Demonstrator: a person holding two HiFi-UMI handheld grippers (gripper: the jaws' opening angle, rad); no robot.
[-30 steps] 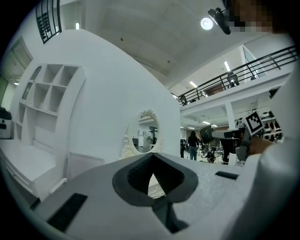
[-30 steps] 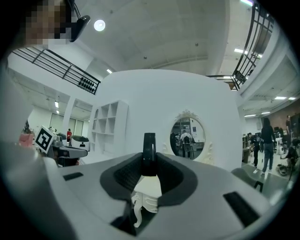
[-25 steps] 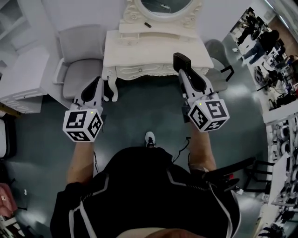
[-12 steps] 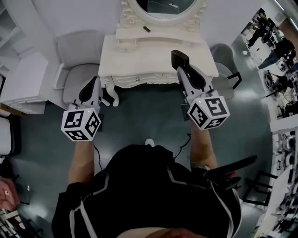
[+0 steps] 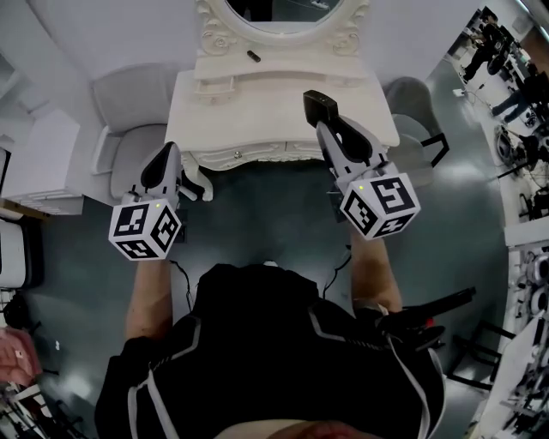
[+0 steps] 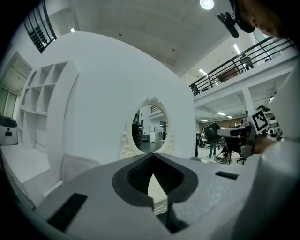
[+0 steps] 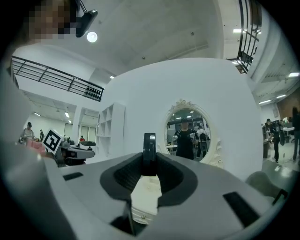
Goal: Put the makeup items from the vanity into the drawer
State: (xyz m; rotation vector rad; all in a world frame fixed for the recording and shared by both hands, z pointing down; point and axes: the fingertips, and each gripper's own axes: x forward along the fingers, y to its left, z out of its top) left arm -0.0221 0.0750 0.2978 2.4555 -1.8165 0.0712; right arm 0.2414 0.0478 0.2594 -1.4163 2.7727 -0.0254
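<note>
A white vanity with an oval mirror stands ahead, its front drawer closed. One small dark item lies on the raised shelf under the mirror. My right gripper is shut on a flat black compact, held above the right part of the vanity top. The right gripper view shows the compact edge-on between the pads of that gripper. My left gripper hovers off the vanity's left front corner, jaws shut and empty.
A grey chair stands left of the vanity and another grey chair right of it. A white cabinet is further left. Dark floor lies between me and the vanity. People stand far off at the right.
Both grippers and my view have moved forward toward the vanity. The right gripper with the black compact has come from the vanity's front edge to over its top.
</note>
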